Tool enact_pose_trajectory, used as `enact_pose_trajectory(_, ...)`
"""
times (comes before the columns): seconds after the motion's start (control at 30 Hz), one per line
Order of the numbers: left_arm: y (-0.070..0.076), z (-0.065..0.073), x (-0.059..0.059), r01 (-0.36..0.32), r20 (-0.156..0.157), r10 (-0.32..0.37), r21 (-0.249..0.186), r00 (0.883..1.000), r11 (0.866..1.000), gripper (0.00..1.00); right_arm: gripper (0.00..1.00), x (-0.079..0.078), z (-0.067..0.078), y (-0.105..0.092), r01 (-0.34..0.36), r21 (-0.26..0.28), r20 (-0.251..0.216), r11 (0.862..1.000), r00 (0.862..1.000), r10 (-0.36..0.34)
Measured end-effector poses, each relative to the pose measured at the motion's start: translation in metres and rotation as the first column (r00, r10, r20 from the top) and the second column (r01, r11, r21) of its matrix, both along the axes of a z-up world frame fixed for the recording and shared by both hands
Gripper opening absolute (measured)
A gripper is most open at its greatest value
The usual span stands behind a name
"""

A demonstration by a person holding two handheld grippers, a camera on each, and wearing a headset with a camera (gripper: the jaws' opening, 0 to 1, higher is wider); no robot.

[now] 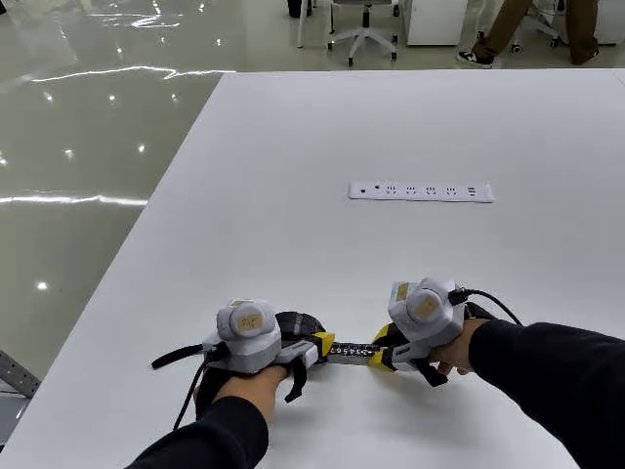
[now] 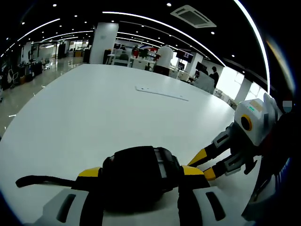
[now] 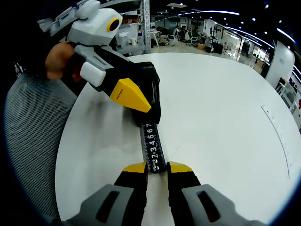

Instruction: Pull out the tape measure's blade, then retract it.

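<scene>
A black tape measure (image 1: 298, 327) lies near the front edge of the white table (image 1: 391, 127). My left gripper (image 2: 141, 173) is shut on the tape measure's black body (image 2: 138, 176), which sits between its yellow-tipped jaws; a black wrist strap (image 2: 42, 180) trails off to the left. A short length of black blade (image 3: 152, 143) with white numbers runs from the case (image 3: 148, 89) to my right gripper (image 3: 156, 167), which is shut on the blade's end. In the head view the blade (image 1: 352, 349) spans the small gap between the left gripper (image 1: 311, 350) and the right gripper (image 1: 377, 354).
A white power strip (image 1: 421, 191) lies flat on the table farther back. The table's left edge drops off to a shiny floor (image 1: 78, 147). Office chairs and a person's legs (image 1: 508, 29) stand beyond the far edge. A mesh chair back (image 3: 33, 141) is near the right gripper.
</scene>
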State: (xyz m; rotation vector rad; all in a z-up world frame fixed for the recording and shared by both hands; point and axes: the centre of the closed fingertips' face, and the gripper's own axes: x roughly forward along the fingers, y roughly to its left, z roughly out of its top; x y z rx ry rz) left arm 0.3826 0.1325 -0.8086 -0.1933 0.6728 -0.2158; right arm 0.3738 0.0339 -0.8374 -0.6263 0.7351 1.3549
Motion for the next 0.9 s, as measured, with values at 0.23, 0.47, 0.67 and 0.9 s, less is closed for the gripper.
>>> enact_pose_trajectory(0.23,0.000,0.000,0.000,-0.004,-0.001,0.004,-0.002,1.000,1.000,0.60,0.12,0.002,-0.001,0.009,0.011,0.002,-0.003,1.000,1.000,-0.011)
enact_pose_trajectory(0.47,0.000,0.000,0.000,-0.005,-0.002,0.005,-0.001,1.000,1.000,0.60,0.12,0.000,-0.002,0.014,0.004,0.010,0.003,1.000,1.000,-0.004)
enact_pose_trajectory(0.67,0.000,0.000,0.000,-0.003,-0.005,0.003,-0.002,1.000,1.000,0.60,0.13,-0.002,-0.002,0.016,-0.020,0.015,0.022,1.000,1.000,0.019)
enact_pose_trajectory(0.9,0.000,0.000,-0.001,-0.004,-0.004,0.003,-0.003,1.000,1.000,0.60,0.11,-0.005,-0.001,0.009,-0.028,0.023,0.045,0.999,0.999,0.027)
